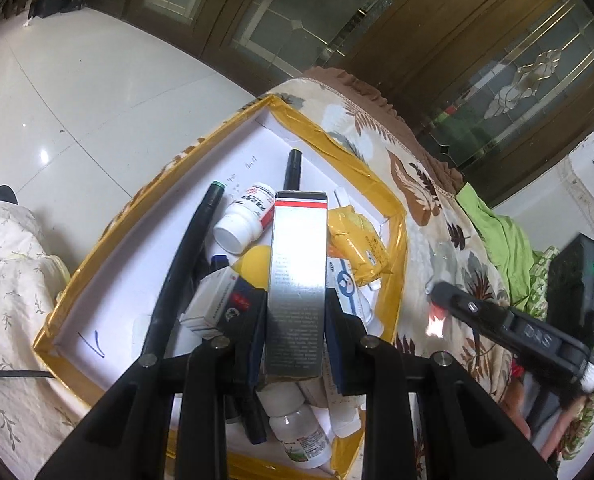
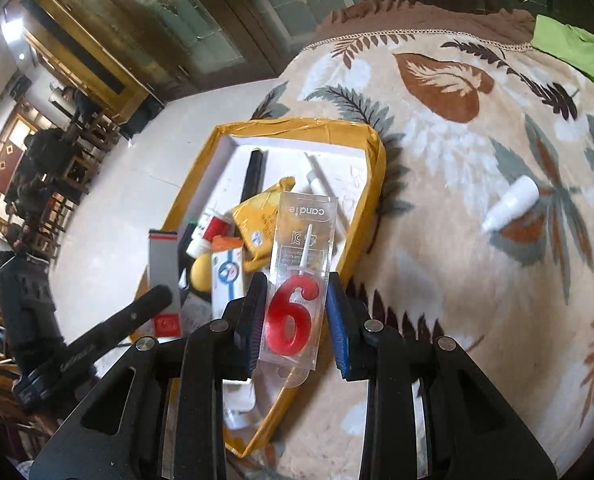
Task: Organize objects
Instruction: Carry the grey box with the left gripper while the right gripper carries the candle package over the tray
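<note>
I see a surface covered with a beige blanket [image 2: 449, 264] printed with leaves. On it lies a shallow tray [image 2: 371, 136] with yellow taped rim, a small white bottle [image 2: 511, 204] well apart from it, and a green cloth [image 2: 577, 48] at the far edge.

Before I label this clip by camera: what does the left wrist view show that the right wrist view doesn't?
Left only: the left hand-held gripper shut on a silver box, with white bottles below.
Right only: the right hand-held gripper holding a clear candle pack with a red 6, and a white bottle loose on the blanket.
Both: the yellow-edged tray and the yellow packet.
</note>
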`<move>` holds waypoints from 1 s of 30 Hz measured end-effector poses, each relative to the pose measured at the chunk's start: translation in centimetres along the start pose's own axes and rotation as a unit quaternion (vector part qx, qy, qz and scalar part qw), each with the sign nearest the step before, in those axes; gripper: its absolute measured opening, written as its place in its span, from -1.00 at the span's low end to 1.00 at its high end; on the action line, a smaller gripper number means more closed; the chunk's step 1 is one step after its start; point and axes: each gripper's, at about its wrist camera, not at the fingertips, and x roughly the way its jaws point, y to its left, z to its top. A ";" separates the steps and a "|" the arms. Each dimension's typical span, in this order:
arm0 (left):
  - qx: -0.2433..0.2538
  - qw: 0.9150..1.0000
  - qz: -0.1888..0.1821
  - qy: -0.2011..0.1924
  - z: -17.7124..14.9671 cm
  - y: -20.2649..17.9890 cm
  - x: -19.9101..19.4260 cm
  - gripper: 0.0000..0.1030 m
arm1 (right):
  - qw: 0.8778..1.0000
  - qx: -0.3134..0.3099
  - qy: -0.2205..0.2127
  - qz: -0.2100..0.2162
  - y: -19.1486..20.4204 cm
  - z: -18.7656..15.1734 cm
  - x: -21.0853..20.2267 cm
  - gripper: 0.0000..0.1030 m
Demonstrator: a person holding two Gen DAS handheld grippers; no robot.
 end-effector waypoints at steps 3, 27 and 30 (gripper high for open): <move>0.003 1.000 -0.006 0.009 0.8 0.0 0.3 -0.48 | 1.000 0.008 0.001 -0.002 -0.9 1.2 0.5 -0.44; 0.033 0.996 0.024 0.077 7.7 -1.1 8.1 -0.49 | 0.998 -0.036 0.021 -0.040 -0.1 7.4 6.2 -0.44; 0.033 0.996 0.021 0.081 7.6 -0.8 8.8 -0.50 | 0.998 -0.042 0.022 -0.049 0.0 7.6 6.7 -0.44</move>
